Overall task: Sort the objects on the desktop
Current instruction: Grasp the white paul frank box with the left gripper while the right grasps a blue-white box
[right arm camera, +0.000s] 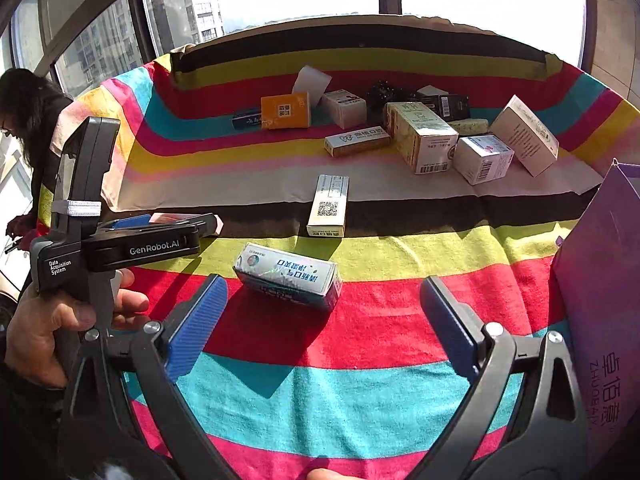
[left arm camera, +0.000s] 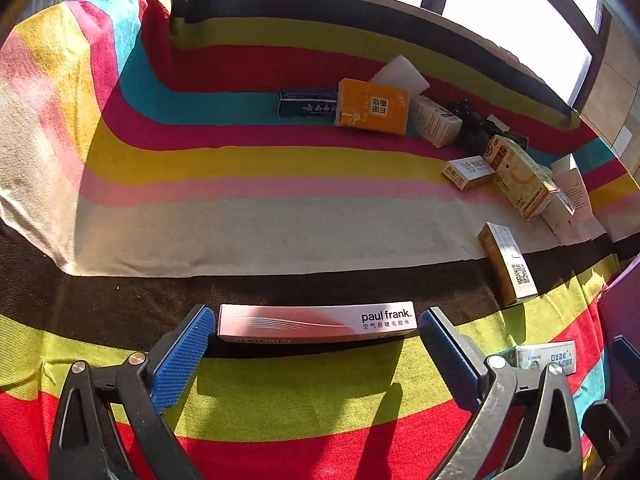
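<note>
Left tool (left arm camera: 316, 326): blue pads spread wide either side of the long pink box (left arm camera: 316, 323), which lies crosswise on the striped cloth (left arm camera: 280, 224) of the worktop; contact unclear. Right tool (right arm camera: 324, 300): fingers apart, the foil-wrapped pack (right arm camera: 287, 275) just ahead between them, untouched. Other boxes clustered at the far right; purple bag (right arm camera: 600, 300) beside them.

Your right gripper (right arm camera: 322, 304): jaws spread wide, holding nothing.
Blue-white box (right arm camera: 287, 276): lies between your fingertips, touching neither.
Purple bag (right arm camera: 604, 280): stands at your right.
Your left gripper (right arm camera: 160, 224): beside pink box.
</note>
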Demonstrator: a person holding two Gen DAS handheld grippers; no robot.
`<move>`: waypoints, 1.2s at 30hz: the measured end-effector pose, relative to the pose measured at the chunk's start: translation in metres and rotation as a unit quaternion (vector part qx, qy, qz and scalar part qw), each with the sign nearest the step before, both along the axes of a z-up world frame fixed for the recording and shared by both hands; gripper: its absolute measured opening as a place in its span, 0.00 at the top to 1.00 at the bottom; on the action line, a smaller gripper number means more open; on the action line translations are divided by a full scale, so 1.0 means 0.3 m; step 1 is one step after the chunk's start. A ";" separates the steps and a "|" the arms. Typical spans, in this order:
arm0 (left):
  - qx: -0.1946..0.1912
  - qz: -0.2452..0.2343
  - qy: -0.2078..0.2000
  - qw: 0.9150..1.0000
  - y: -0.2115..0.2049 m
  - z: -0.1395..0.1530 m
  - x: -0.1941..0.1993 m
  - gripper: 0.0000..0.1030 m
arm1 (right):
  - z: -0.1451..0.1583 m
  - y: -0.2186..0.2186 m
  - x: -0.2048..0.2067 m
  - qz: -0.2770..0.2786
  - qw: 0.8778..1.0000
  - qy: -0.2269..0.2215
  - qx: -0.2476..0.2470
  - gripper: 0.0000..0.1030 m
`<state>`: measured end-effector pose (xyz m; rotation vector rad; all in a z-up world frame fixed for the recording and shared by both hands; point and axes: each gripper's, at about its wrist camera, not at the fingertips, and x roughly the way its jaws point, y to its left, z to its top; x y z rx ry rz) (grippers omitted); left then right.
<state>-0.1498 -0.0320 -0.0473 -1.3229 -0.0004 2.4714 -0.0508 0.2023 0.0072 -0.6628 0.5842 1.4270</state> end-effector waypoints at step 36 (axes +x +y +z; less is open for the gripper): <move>-0.060 0.027 0.014 0.998 -0.035 -0.004 -0.010 0.06 | -0.161 0.190 -0.037 -0.073 0.996 -0.010 -0.044 0.24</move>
